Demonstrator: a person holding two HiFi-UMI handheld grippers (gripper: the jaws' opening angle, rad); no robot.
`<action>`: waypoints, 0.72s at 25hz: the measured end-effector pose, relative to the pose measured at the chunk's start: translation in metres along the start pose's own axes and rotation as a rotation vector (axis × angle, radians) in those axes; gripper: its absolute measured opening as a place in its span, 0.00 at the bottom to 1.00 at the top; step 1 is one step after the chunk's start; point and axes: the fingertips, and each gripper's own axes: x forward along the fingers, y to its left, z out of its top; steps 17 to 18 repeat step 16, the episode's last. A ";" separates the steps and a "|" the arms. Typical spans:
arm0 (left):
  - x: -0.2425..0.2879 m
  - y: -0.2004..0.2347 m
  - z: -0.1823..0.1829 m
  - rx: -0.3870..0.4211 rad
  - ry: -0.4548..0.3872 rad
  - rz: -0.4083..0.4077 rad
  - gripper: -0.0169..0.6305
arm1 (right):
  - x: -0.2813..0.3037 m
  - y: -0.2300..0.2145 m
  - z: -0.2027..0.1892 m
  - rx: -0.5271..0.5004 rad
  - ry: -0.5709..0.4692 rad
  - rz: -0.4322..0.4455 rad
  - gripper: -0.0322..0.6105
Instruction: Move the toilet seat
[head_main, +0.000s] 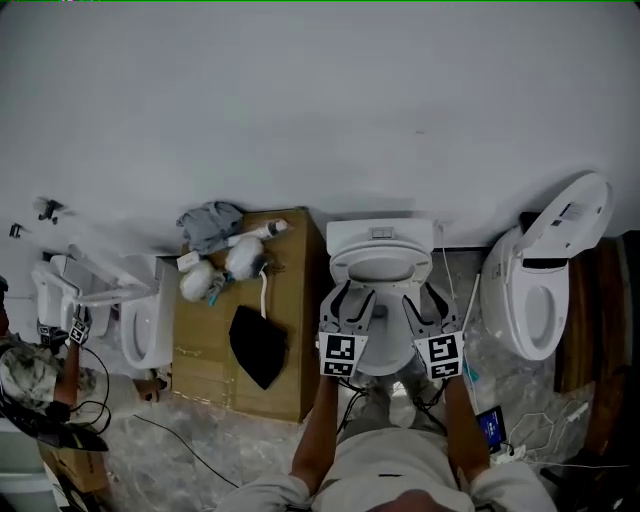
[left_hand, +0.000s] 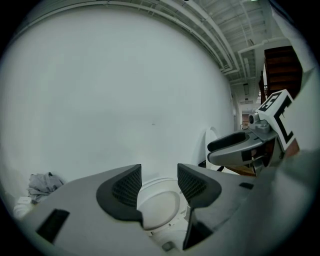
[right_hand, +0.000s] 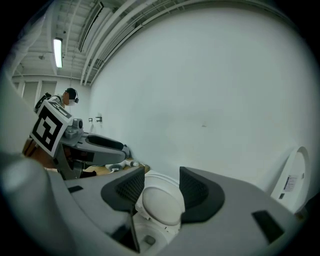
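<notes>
A white toilet (head_main: 380, 238) stands against the wall in the middle of the head view. Its seat and lid (head_main: 382, 266) show as a pale oval just in front of the tank. My left gripper (head_main: 355, 293) and right gripper (head_main: 421, 295) hang side by side over the front of the bowl, both pointing at the tank. In the left gripper view the jaws (left_hand: 159, 182) stand apart with only the distant oval lid (left_hand: 159, 202) seen through the gap. The right gripper (right_hand: 157, 187) shows the same: a gap, the lid (right_hand: 161, 205) beyond, nothing gripped.
A second toilet (head_main: 540, 290) with its lid up stands to the right. A wooden crate (head_main: 200, 350) on the left carries a grey cloth (head_main: 212, 225), white items and a black bag (head_main: 258, 345). Further left are another toilet (head_main: 145, 325) and a person (head_main: 30, 370). Cables lie on the floor.
</notes>
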 end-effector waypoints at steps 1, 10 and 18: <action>-0.006 -0.001 0.003 0.002 -0.003 -0.002 0.41 | -0.005 0.001 0.003 -0.006 -0.003 -0.001 0.42; -0.050 -0.004 0.020 0.009 -0.044 -0.004 0.40 | -0.043 0.019 0.023 -0.012 -0.045 -0.033 0.42; -0.058 0.003 0.025 0.016 -0.063 -0.005 0.40 | -0.041 0.028 0.030 -0.016 -0.061 -0.033 0.42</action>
